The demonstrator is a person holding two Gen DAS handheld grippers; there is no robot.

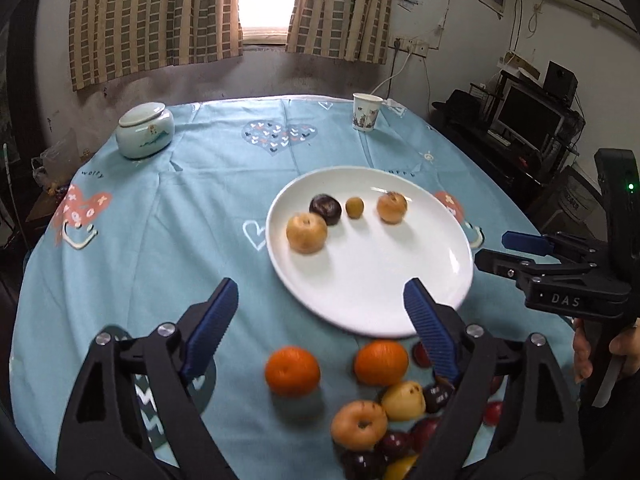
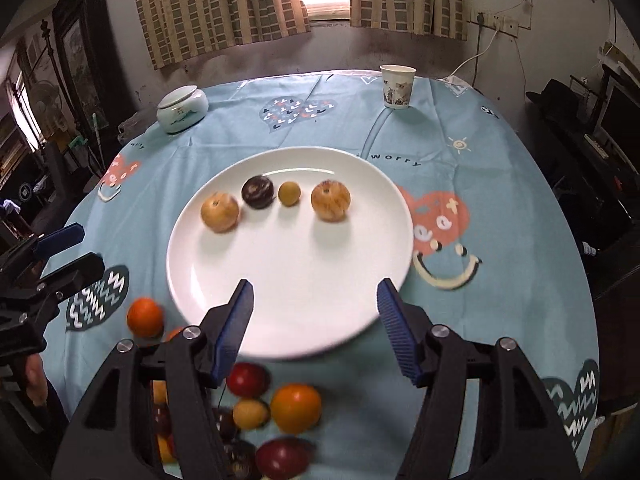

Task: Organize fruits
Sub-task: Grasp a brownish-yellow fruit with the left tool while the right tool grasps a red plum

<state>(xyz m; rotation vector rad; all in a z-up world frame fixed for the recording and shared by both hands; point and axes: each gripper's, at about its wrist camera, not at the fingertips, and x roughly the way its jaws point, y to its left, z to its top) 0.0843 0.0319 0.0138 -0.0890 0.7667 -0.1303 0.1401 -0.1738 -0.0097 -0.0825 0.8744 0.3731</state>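
Four fruits (image 2: 275, 200) sit on the plate (image 2: 288, 280) beyond both empty, spread-jawed hand-held grippers, left (image 1: 320, 312) and right (image 2: 314, 310).

Plate (image 2: 280, 280): glossy white ceramic, smooth, just ahead of the right claw's tips.
Tablecloth (image 1: 160, 240): matt woven cloth, printed, creased, under both claws.
Finger pads (image 1: 212, 328): blue ribbed plastic or rubber, matt.
Claw frames (image 2: 480, 400): black matt plastic; pivot pins bright metal.
Oranges (image 1: 293, 370): dimpled peel, slight sheen, between and below the left claw's fingers.
Lidded jar (image 1: 145, 130): glazed ceramic, glossy, far ahead-left.
Cup (image 2: 397, 86): printed paper, matt, far ahead-right.
Curtains (image 2: 224, 8): matt cloth, woven check.
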